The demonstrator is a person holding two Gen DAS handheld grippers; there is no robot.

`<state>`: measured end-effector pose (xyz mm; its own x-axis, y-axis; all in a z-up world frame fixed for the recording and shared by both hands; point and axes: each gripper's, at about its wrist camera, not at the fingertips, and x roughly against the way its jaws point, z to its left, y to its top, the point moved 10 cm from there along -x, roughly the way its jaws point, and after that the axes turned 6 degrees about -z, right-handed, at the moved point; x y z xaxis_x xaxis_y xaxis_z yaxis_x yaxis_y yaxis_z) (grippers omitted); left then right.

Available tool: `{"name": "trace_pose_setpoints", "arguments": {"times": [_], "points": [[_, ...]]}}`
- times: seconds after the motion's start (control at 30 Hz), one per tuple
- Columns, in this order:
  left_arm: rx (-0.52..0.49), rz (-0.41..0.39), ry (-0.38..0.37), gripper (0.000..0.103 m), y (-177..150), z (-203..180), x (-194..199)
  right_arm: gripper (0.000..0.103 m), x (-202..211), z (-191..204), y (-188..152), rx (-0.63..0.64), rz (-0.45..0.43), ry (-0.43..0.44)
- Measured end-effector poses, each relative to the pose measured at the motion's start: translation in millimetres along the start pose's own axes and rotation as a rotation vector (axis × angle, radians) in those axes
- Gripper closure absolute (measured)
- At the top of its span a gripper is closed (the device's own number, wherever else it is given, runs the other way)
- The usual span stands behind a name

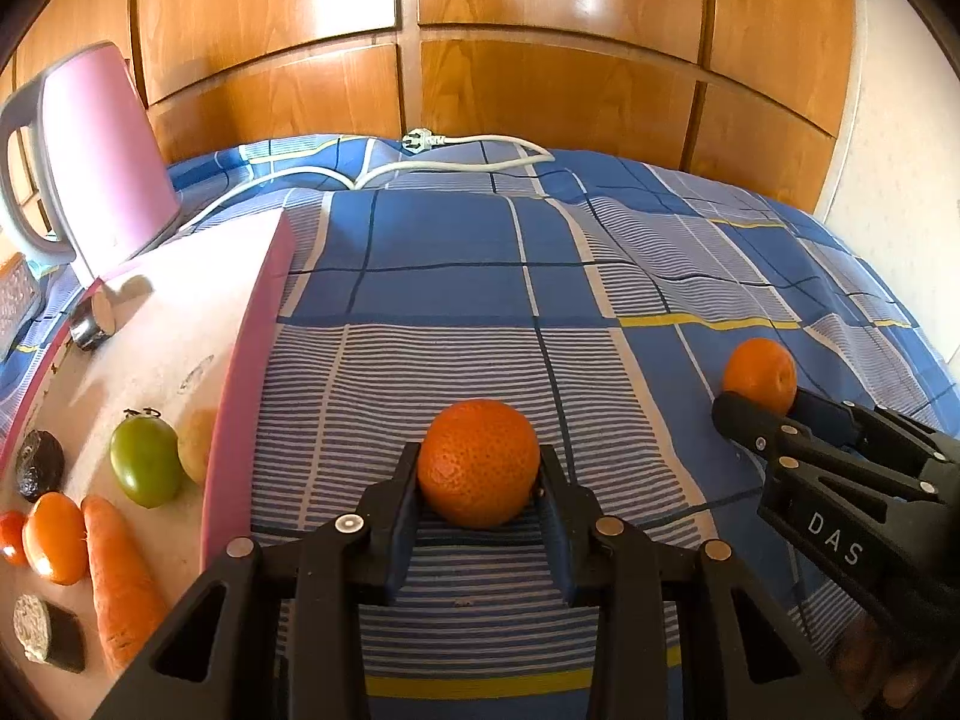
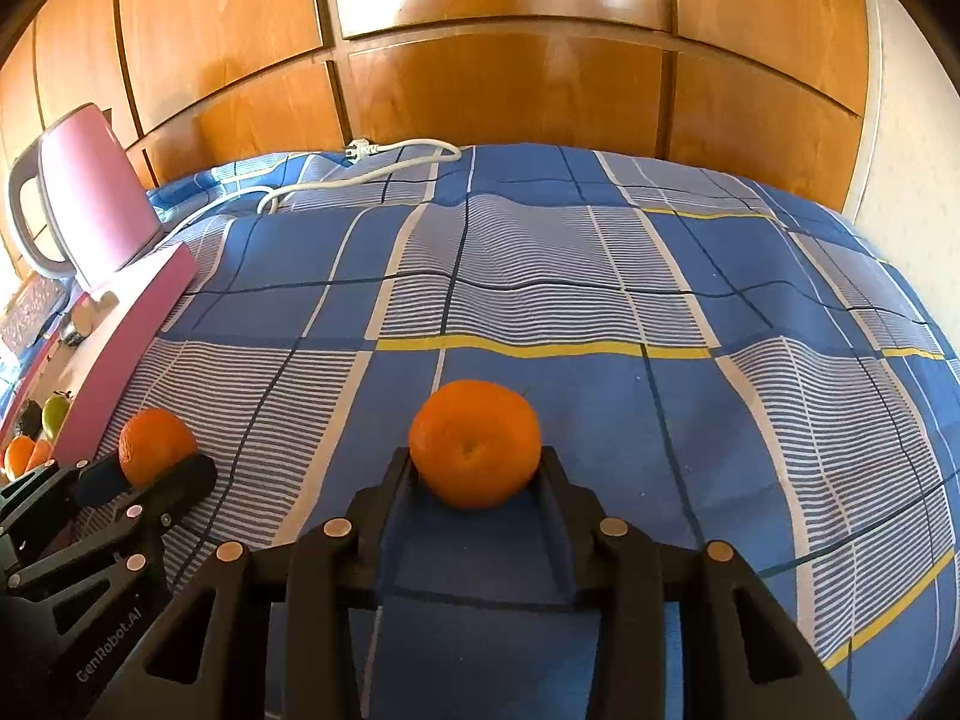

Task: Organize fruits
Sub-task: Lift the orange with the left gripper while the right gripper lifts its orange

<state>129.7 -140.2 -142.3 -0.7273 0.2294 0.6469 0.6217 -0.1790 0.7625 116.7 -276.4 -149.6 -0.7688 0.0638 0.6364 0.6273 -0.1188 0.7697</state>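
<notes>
My left gripper [image 1: 479,468] is shut on an orange [image 1: 478,462] over the blue checked cloth; it shows in the right wrist view [image 2: 157,445] at the left, between the left fingers. My right gripper [image 2: 477,468] is shut on a second orange [image 2: 475,443], which also shows in the left wrist view [image 1: 761,373] at the right. A pink tray [image 1: 240,396] at the left holds a green tomato [image 1: 146,461], a carrot [image 1: 120,576], a small orange fruit [image 1: 55,537] and other produce.
A pink kettle [image 1: 102,156] stands behind the tray, with its white cord and plug [image 1: 420,141] lying across the back of the cloth. A wooden cabinet [image 1: 540,60] forms the back wall. A small metal tin [image 1: 93,321] lies on the tray.
</notes>
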Motion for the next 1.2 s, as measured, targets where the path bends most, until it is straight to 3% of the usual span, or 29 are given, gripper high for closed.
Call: {"name": "trace_pose_setpoints", "arguments": {"times": [0.8,1.2], "points": [[0.0,0.02,-0.004,0.067,-1,-2,3,0.064,3,-2,1,-0.013,-0.001,0.014],[0.006,0.06,-0.053,0.068,-10,-11,19,0.064,24,4,-16,0.006,0.011,0.024]]}}
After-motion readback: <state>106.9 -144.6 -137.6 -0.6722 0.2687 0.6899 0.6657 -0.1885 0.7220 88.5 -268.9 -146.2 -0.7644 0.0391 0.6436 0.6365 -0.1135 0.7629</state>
